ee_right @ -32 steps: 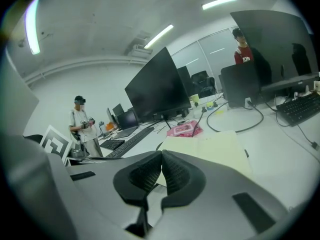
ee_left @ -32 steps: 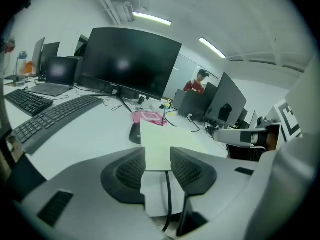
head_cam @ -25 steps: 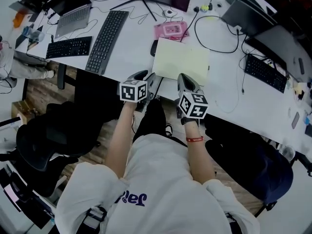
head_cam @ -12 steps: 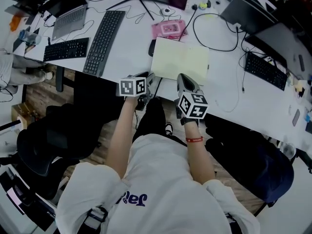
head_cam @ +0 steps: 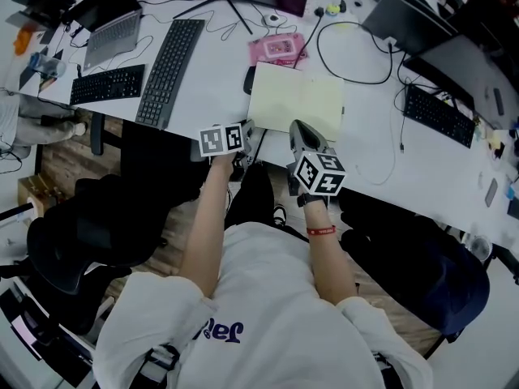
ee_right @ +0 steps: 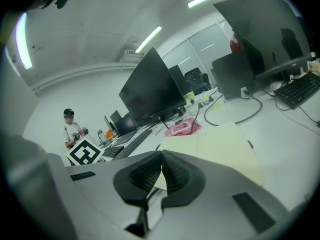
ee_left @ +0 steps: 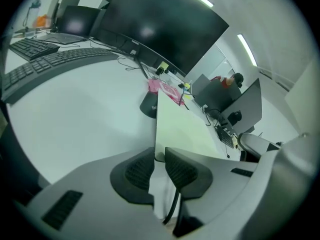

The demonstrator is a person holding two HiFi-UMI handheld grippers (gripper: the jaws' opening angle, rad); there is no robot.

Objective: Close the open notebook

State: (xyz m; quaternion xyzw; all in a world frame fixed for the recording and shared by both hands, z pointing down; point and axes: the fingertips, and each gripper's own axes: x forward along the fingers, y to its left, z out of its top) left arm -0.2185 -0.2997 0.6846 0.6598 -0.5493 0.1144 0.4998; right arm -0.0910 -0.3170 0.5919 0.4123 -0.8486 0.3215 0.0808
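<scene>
Closing the left gripper (ee_left: 159, 154) around the notebook's (ee_left: 180, 129) corner by the tabletop's (ee_left: 75, 119) near edge, right gripper (ee_right: 161, 156) clenched empty, I planned folding the cover shut.

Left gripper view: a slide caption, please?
Left gripper, jaws closing around the open notebook's near corner on a white desk.

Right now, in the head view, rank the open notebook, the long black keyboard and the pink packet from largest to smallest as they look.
1. open notebook: the broadest patch.
2. long black keyboard: longer, but much narrower.
3. pink packet: clearly smallest, though it lies farther from the camera, so its true size is less sure.
</scene>
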